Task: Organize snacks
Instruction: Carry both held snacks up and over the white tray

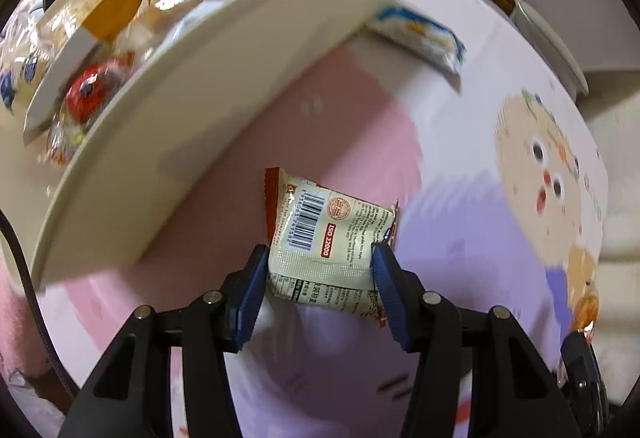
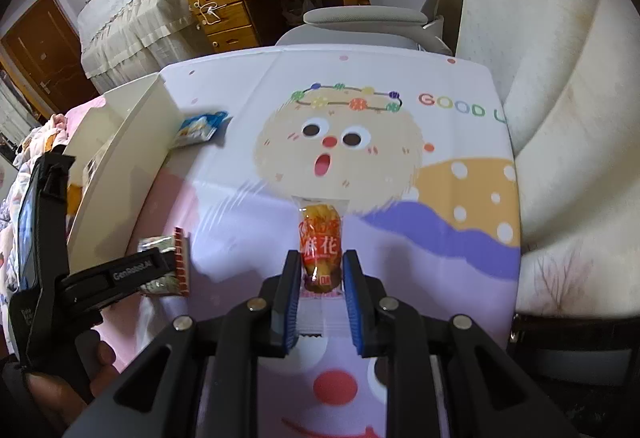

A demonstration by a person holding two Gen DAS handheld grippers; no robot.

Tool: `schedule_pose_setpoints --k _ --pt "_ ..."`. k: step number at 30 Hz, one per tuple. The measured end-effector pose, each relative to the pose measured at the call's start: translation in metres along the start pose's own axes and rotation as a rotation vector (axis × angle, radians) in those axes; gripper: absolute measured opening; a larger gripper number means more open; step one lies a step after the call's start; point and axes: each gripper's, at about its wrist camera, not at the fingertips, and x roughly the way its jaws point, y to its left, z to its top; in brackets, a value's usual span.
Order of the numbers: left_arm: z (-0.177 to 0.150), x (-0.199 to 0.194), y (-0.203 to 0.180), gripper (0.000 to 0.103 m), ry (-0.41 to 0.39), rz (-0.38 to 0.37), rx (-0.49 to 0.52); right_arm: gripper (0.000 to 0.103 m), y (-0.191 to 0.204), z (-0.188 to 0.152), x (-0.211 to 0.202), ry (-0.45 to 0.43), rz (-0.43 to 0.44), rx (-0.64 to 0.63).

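My left gripper (image 1: 320,256) points down over the table, its blue pads pressed on both sides of a cream snack packet (image 1: 320,222) with a barcode and red edges. The right wrist view shows that same packet (image 2: 158,244) in the left gripper (image 2: 176,264), close to the white bin's (image 2: 132,134) near wall. My right gripper (image 2: 322,264) is shut on a slim orange twist-snack packet (image 2: 320,238), held lengthwise above the cartoon tablecloth (image 2: 400,158). The white bin (image 1: 180,126) holds several wrapped snacks, among them a red one (image 1: 86,94).
A blue-and-white packet (image 2: 200,128) lies on the cloth against the bin's far corner (image 1: 424,34). A grey chair (image 2: 360,18) stands past the table's far edge, with a white cushioned seat (image 2: 560,118) to the right. A hand (image 2: 92,370) grips the left tool.
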Motion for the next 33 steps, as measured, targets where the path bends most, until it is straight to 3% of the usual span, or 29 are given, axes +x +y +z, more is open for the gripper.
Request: schedule_pose_setpoints --k 7,17,25,33 --pt "-0.038 -0.019 0.010 0.051 0.042 -0.005 0.094 0.021 0.005 -0.030 -0.017 0.007 0.030 -0.012" --pt "-0.062 -0.096 0.027 0.051 -0.048 -0.114 0.284 0.021 0.026 -0.070 -0.033 0.060 0.086 -0.004" --pt "-0.054 -0.167 0.051 0.051 -0.198 -0.230 0.479 0.021 0.060 -0.091 -0.043 0.080 0.188 -0.005" --pt "-0.028 -0.190 0.084 0.051 -0.203 -0.326 0.621 0.021 0.114 -0.083 -0.053 0.022 0.263 -0.031"
